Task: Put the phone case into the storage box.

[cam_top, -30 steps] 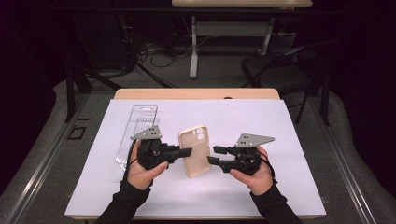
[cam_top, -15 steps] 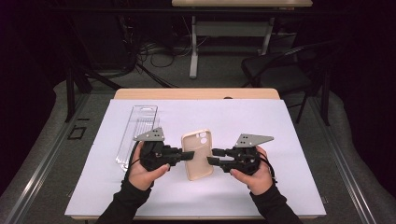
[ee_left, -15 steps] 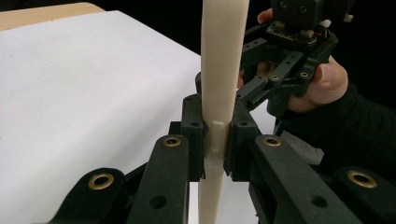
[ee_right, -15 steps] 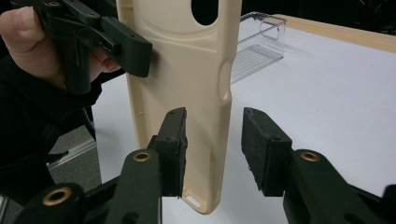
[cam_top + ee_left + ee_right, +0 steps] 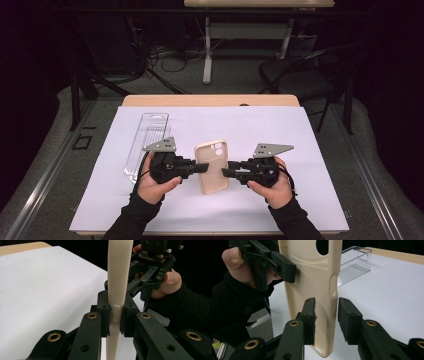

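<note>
While the left gripper (image 5: 202, 168) clamps the phone case (image 5: 212, 166) edge, the right gripper (image 5: 325, 315) has just been closing, its jaws straddling the opposite long edge without pressing yet.

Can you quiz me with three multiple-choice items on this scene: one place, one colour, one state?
1. Where does the clear plastic box lie? A: on the white sheet, left of the case. B: on the chair. C: in a hand.
2. The soft rubbery phone case is: A: blue. B: beige. C: black.
3. The left hand-held gripper is: A: wide open. B: lying flat. C: clamped on the case edge.

A: the high view shows it there. B: every view shows beige. C: its pads press both sides of the edge.
</note>
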The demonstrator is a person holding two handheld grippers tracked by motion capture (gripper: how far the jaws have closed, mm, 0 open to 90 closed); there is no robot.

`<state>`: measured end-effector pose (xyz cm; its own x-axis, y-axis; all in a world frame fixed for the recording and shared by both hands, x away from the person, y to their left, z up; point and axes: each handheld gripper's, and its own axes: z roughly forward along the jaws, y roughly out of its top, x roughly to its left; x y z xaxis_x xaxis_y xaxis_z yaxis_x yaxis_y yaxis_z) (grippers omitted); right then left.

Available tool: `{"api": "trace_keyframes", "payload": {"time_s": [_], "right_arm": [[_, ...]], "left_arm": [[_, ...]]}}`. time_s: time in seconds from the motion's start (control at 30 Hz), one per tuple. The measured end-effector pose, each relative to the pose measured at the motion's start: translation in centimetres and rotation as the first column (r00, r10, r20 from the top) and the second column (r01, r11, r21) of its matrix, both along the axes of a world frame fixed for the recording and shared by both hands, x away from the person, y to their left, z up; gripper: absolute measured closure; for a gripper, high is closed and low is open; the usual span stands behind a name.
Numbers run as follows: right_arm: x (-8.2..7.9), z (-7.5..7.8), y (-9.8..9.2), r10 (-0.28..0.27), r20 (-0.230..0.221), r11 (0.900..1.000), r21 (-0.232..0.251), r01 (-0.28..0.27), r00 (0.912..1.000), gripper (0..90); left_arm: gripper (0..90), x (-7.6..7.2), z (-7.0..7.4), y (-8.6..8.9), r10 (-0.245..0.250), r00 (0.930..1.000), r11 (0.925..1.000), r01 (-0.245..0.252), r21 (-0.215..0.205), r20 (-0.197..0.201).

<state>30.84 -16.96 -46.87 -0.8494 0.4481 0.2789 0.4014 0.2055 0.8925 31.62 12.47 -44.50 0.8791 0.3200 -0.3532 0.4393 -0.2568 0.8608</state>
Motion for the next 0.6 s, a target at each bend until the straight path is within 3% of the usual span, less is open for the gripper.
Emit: {"api": "trace_keyframes", "payload": {"time_s": [0.6], "right_arm": [[0.06,-0.10,0.04,-0.008,-0.003,1.000,-0.016,0.008,1.0000,76.8]], "left_arm": [[81.4,0.03,-0.17,-0.13,-0.005,1.0000,1.0000,0.005,0.001,-0.003]]}}
